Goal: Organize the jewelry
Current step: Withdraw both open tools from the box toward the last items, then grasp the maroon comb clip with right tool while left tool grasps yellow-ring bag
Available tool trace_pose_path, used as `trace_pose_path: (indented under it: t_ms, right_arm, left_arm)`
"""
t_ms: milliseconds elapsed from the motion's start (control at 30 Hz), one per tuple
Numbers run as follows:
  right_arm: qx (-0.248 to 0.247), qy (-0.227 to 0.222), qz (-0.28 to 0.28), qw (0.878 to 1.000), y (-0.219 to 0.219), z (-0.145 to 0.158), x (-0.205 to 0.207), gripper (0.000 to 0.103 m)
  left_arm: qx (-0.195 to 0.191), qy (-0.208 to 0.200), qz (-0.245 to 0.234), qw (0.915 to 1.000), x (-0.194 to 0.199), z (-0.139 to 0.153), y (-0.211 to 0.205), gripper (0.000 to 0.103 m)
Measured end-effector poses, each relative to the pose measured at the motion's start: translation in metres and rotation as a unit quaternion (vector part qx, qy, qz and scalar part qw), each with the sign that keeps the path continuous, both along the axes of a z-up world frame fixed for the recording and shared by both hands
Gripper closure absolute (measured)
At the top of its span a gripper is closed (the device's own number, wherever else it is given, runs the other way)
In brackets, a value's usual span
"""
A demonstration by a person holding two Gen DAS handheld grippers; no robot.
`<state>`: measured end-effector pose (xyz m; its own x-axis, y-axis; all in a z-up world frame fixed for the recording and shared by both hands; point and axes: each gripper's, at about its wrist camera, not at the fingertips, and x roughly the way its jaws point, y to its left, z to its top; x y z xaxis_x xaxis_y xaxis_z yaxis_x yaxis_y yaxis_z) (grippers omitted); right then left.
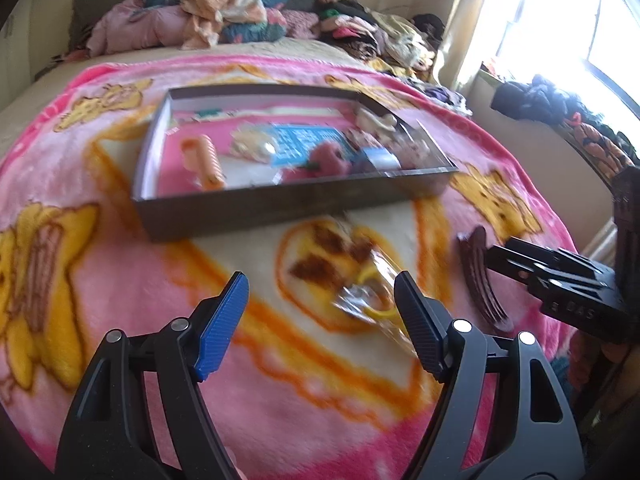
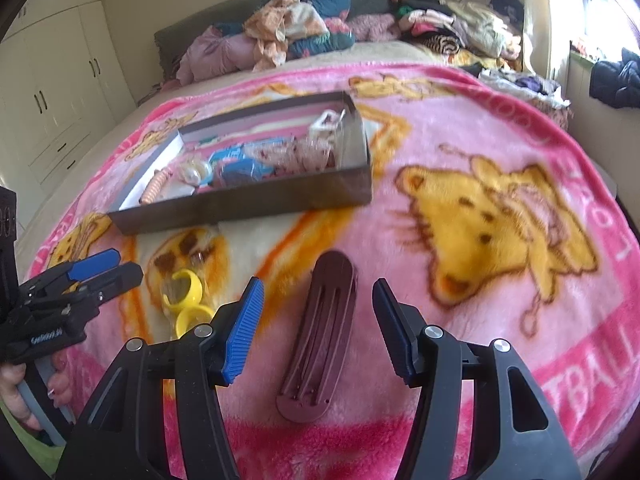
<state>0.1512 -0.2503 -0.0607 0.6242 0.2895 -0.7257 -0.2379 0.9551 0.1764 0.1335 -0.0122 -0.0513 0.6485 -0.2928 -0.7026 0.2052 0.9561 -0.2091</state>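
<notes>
A dark shallow box [image 1: 280, 208] [image 2: 240, 206] holding several jewelry pieces and packets sits on a pink cartoon blanket [image 1: 120, 280]. Yellow bangles in a clear wrapper [image 1: 368, 294] [image 2: 186, 288] lie in front of it. My left gripper [image 1: 322, 284] is open above the blanket, with the wrapper just inside its right finger and not gripped. A long maroon hair clip [image 2: 320, 340] [image 1: 480, 280] lies between the fingers of my open right gripper [image 2: 318, 286], untouched by the pads. Each gripper also shows from the side in the other view: the left gripper [image 2: 108, 268] and the right gripper [image 1: 508, 250].
Heaped clothes and pillows [image 1: 224, 12] [image 2: 300, 28] fill the head of the bed. A bright window [image 1: 560, 20] with more clothes below it is on the right. White wardrobe doors [image 2: 52, 80] stand on the left. A person's hand [image 2: 16, 396] holds the left gripper's handle.
</notes>
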Motion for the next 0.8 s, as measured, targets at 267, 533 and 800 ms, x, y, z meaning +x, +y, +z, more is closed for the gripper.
trace_pose_path:
  t_ms: [267, 533, 800]
  right_arm:
    - [0.006, 0.048, -0.001, 0.999, 0.002, -0.021, 0.020, 0.050]
    - [0.052, 0.050, -0.027, 0.997, -0.019, -0.024, 0.022, 0.072]
    - [0.059, 0.018, -0.033, 0.998, -0.027, -0.006, 0.016, 0.072]
  left_arm:
    - [-0.022, 0.040, -0.039, 0.9982, -0.012, -0.016, -0.021, 0.037]
    - [-0.010, 0.045, -0.056, 0.9974, -0.009, -0.026, -0.057, 0.037]
    - [0.018, 0.042, -0.039, 0.9982, 0.013, -0.030, -0.069, 0.060]
